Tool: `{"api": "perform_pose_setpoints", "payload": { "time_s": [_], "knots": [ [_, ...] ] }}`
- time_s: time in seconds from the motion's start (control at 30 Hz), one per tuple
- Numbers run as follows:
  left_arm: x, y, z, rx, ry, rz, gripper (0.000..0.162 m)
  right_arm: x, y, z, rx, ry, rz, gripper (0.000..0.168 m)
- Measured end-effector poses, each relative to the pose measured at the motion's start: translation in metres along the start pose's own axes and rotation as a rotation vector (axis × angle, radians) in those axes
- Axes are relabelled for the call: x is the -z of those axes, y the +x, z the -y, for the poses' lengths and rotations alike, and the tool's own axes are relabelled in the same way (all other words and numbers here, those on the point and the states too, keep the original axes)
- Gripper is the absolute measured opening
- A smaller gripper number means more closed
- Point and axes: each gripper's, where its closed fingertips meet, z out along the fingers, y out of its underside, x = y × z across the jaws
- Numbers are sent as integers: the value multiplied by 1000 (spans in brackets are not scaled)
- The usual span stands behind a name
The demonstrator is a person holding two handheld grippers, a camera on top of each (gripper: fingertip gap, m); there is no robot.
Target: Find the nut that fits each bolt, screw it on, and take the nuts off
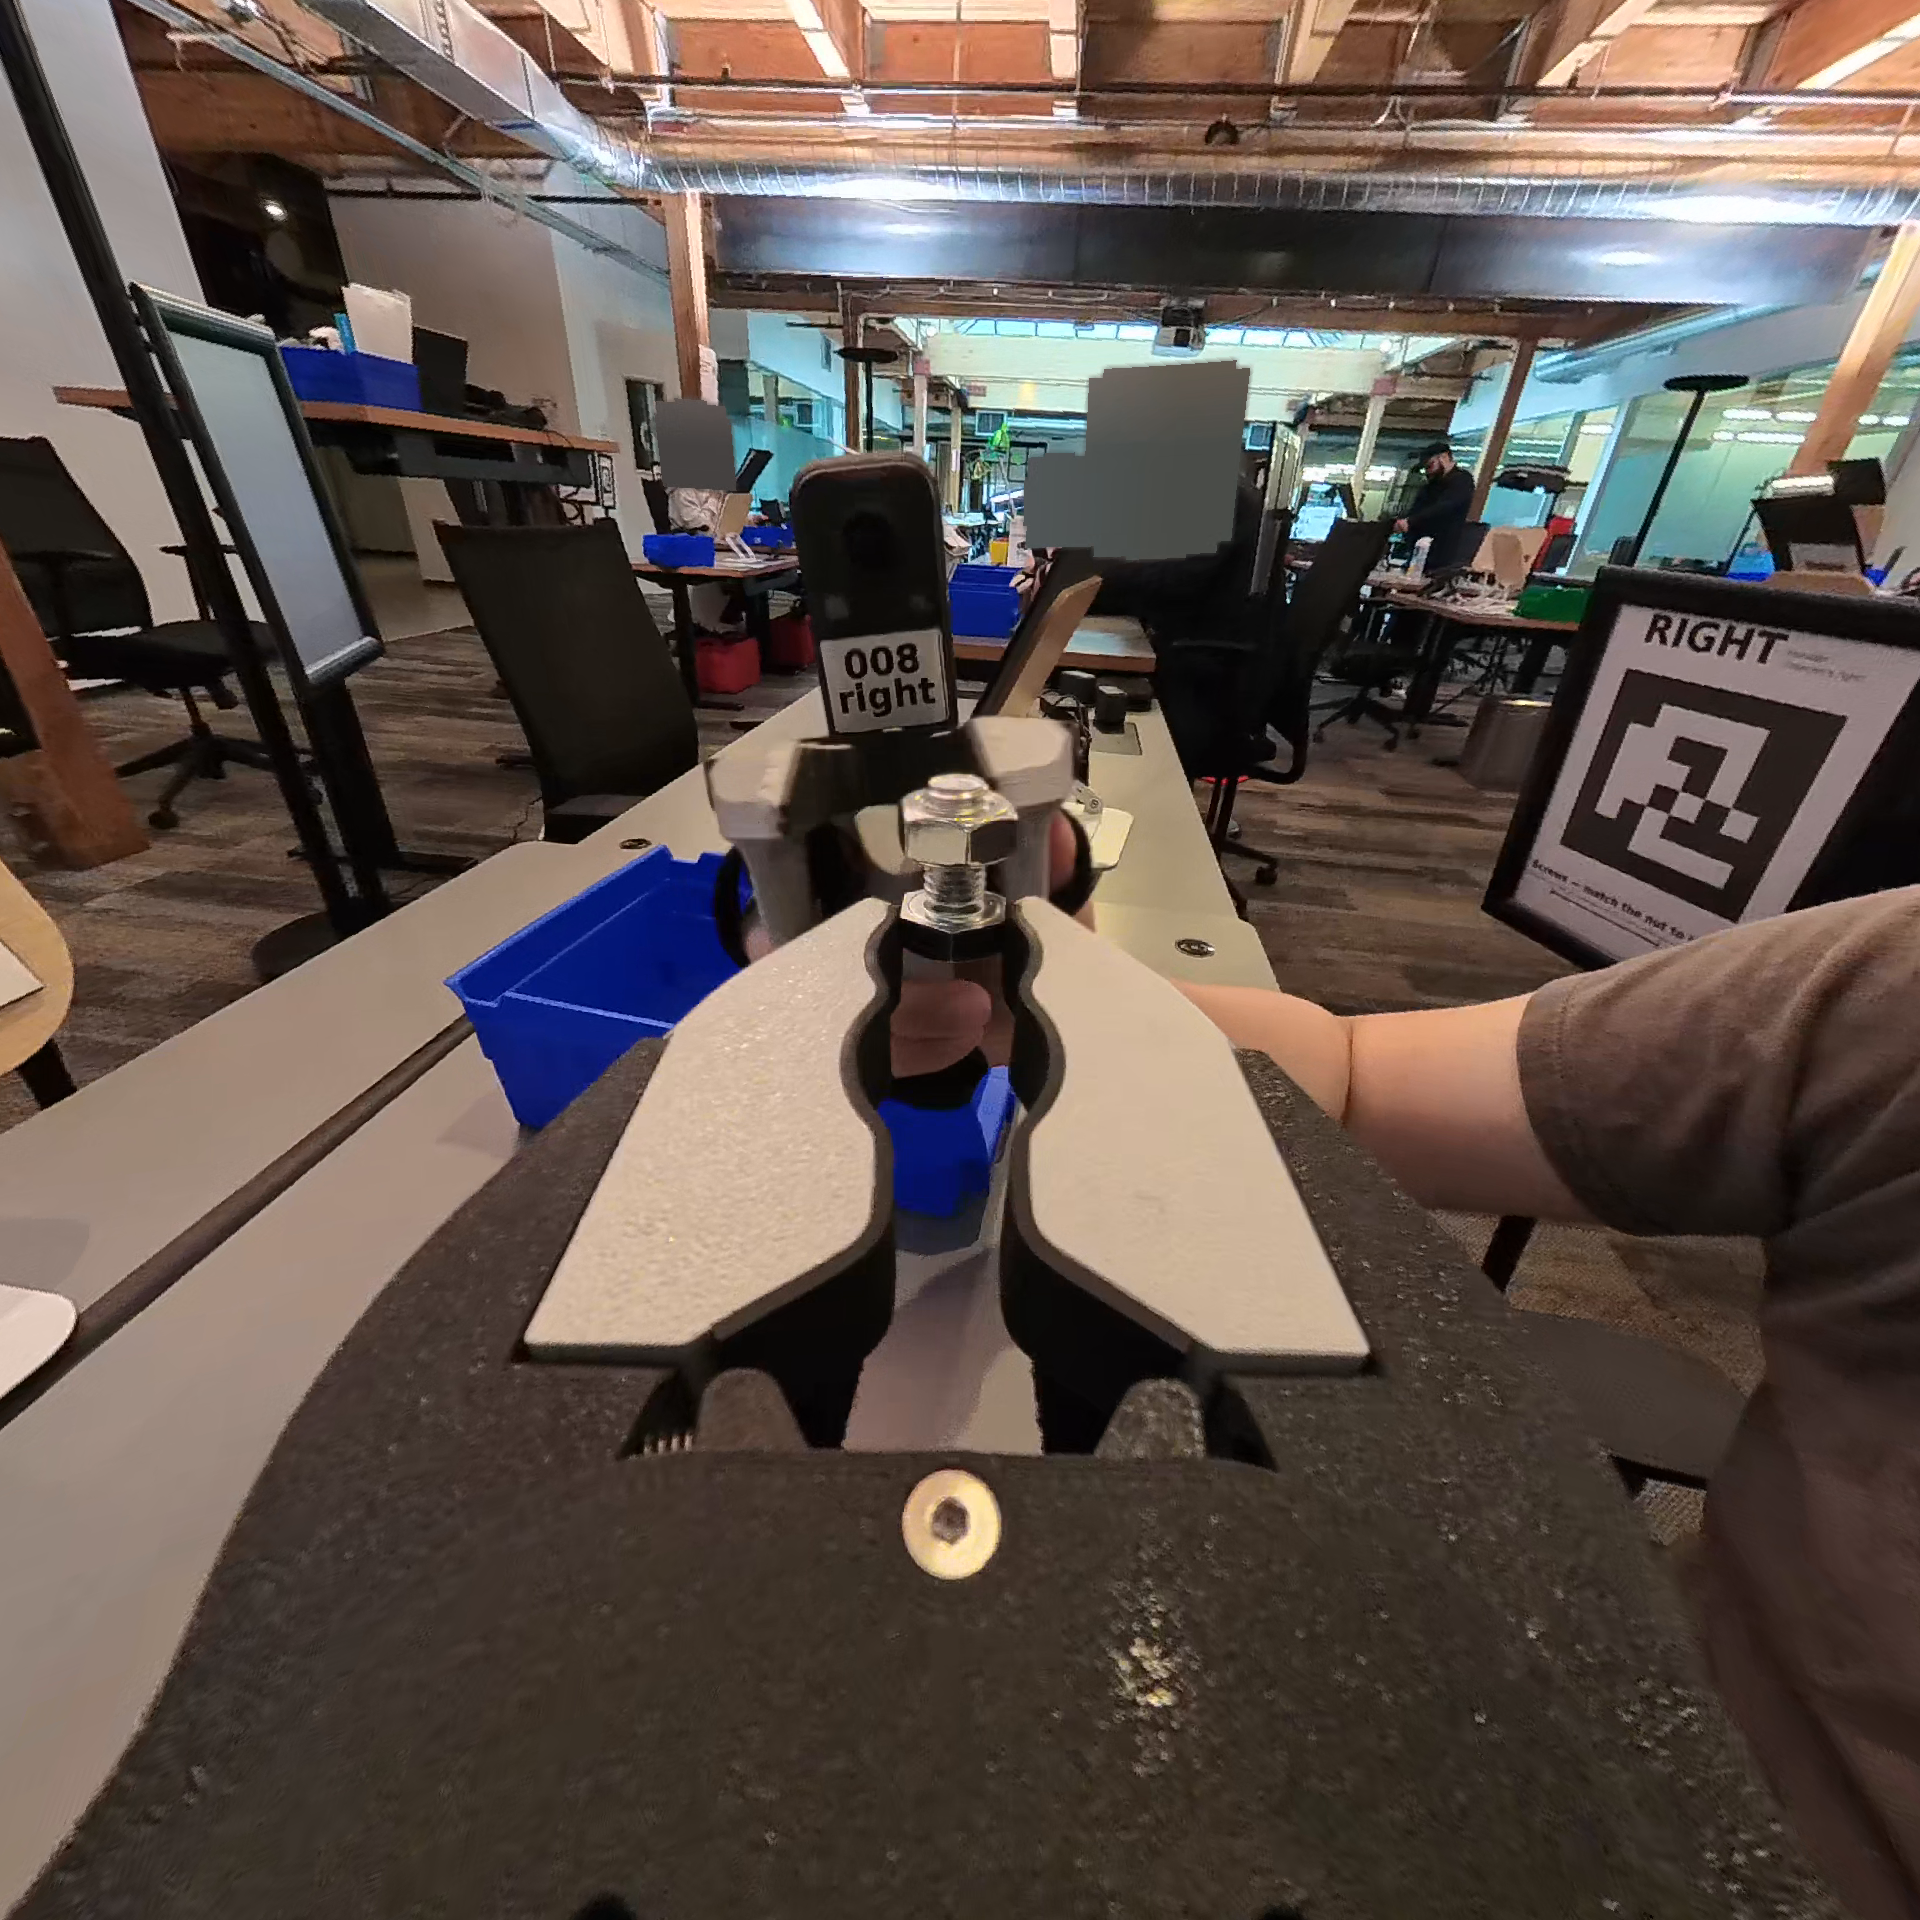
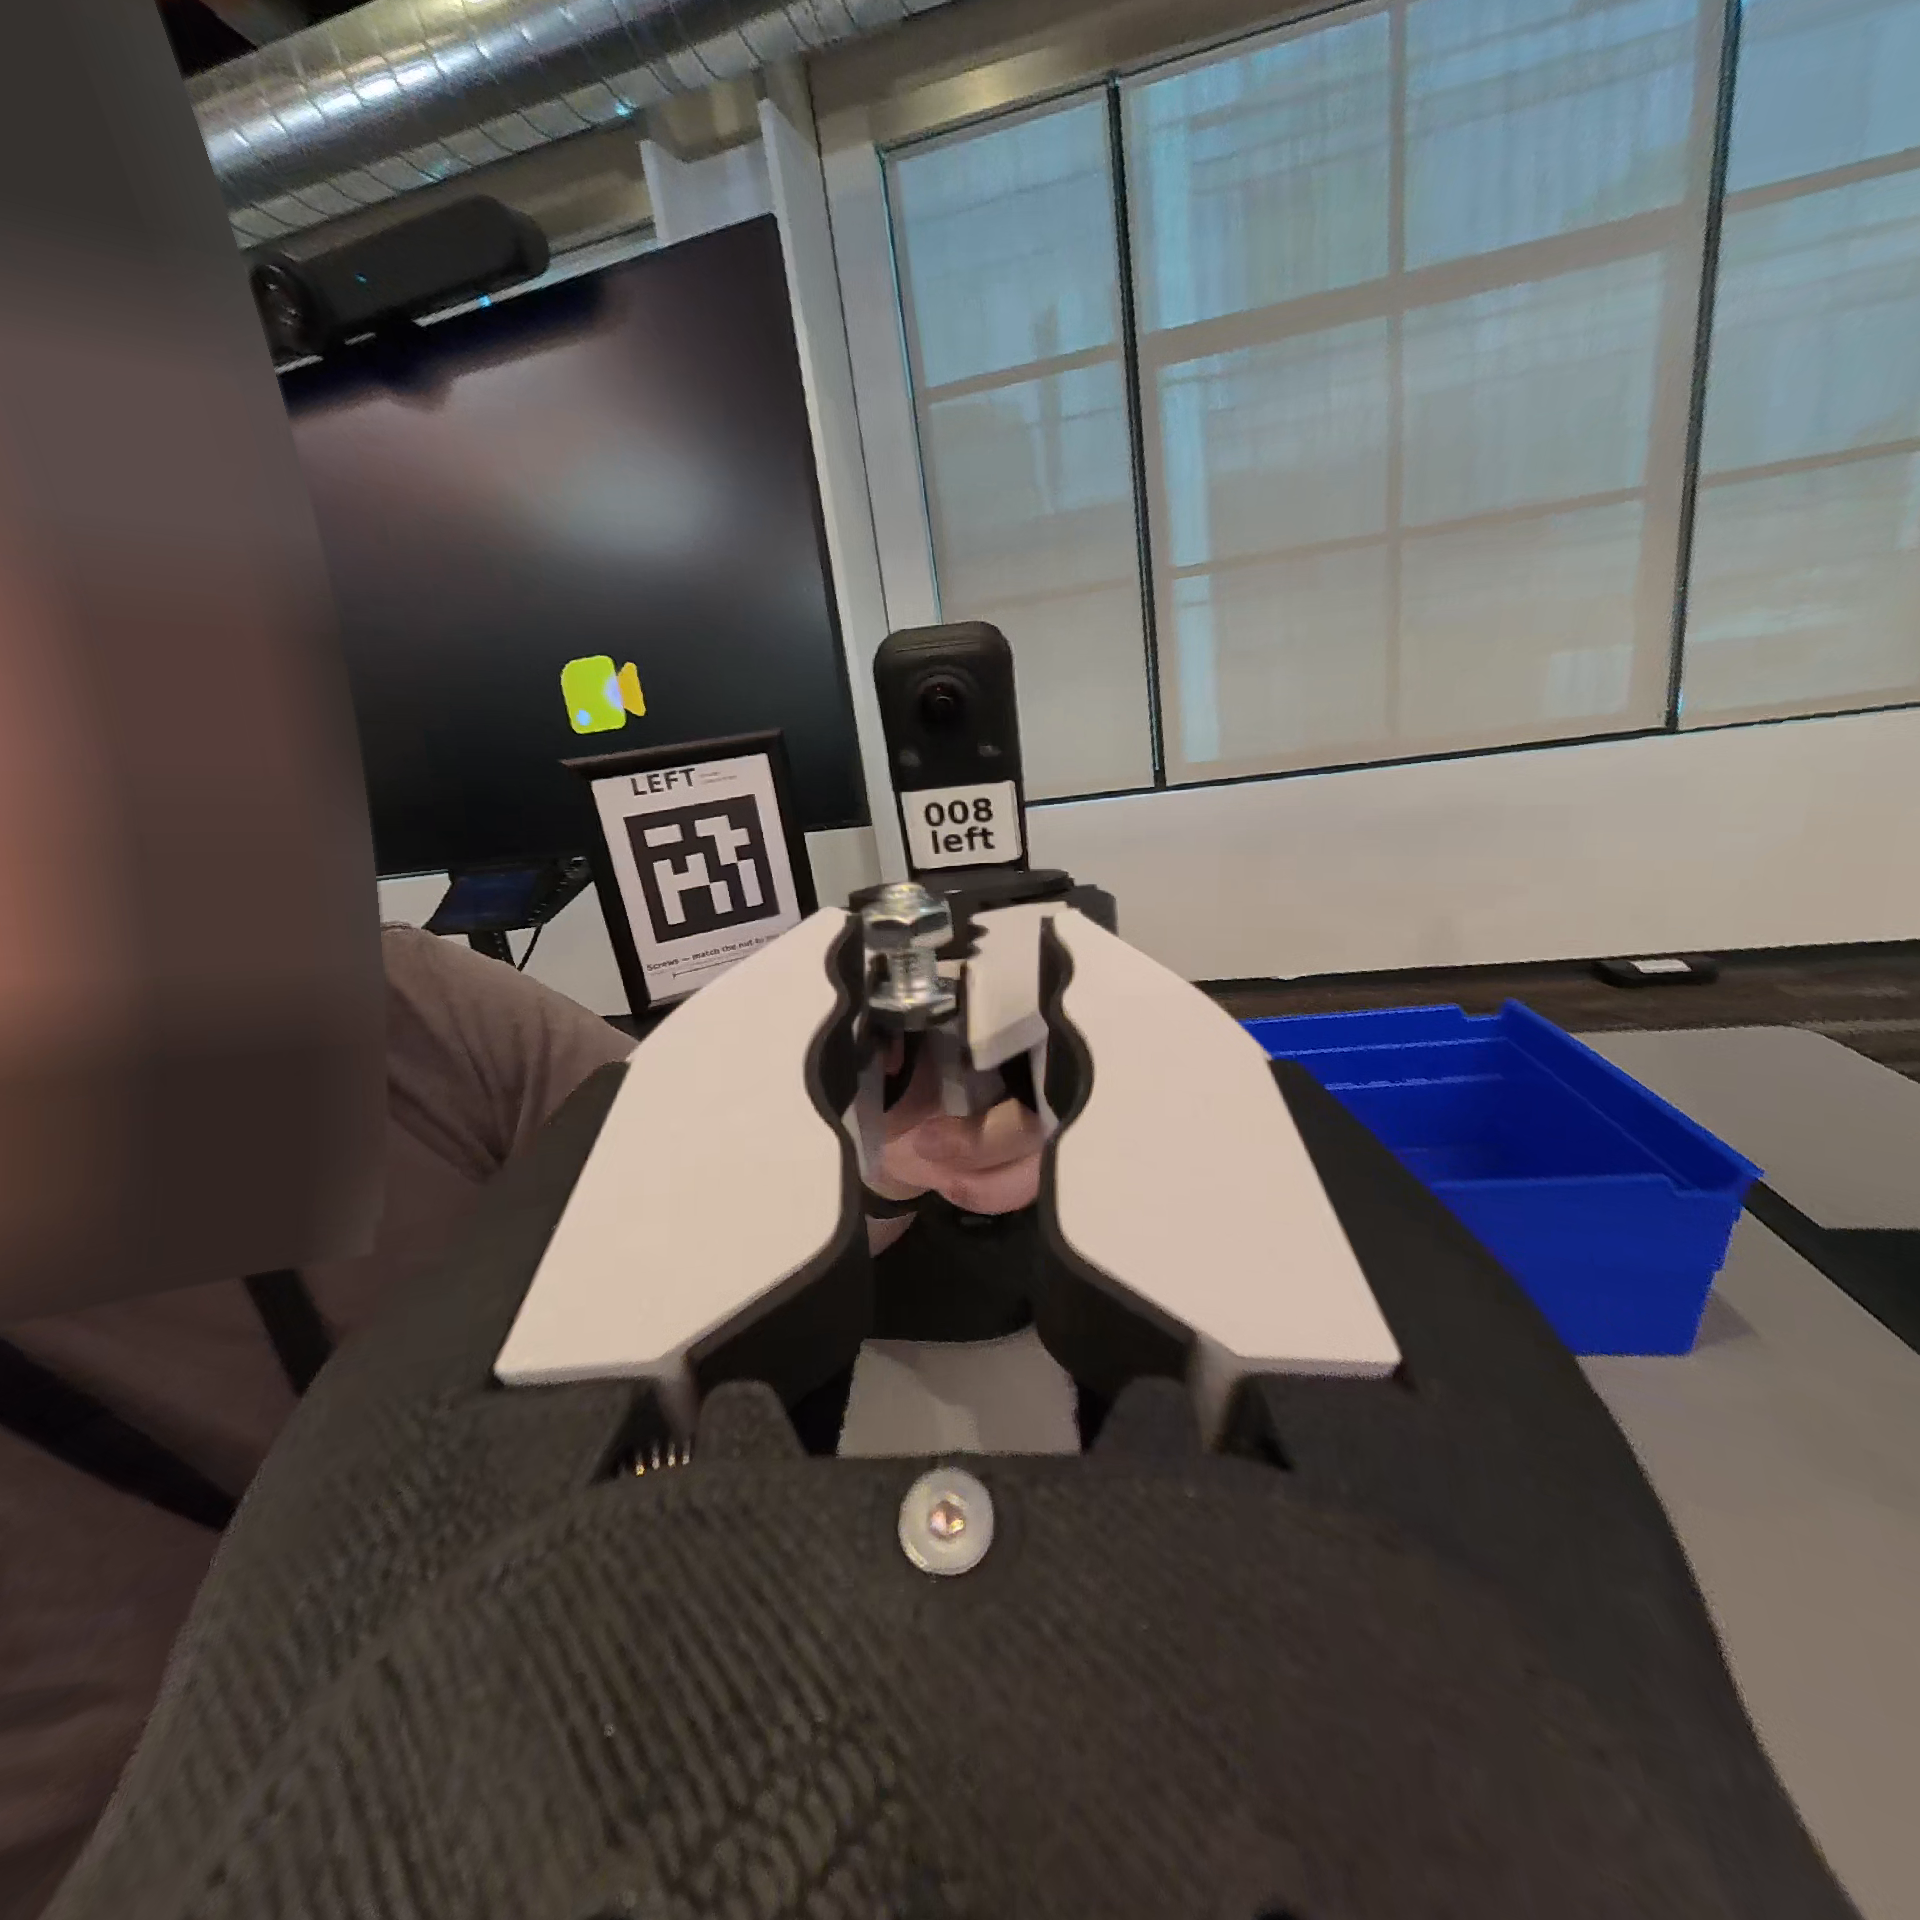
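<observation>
The bolt is standing upright in midair above the counter, clenched at its base by the left gripper. The right gripper is grasping its nut. Uneven twisting would likely cross-thread or drop it beside the blue bin.

Bolt with nut between right gripper tips, blue bin beside
</observation>
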Motion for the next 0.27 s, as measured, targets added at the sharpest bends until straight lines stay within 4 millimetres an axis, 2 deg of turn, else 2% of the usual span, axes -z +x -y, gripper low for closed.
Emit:
{"api": "perform_pose_setpoints", "payload": {
  "time_s": [0.13, 0.27],
  "knots": [
    [-2, 4, -2, 4, -10, -14, 18, -9, -6, -6, 49, -50, -19, 35],
    [-3, 7, -2, 9, -10, -36, 18, -8, -9, -6, 50, -54, 2, 34]
  ]
}}
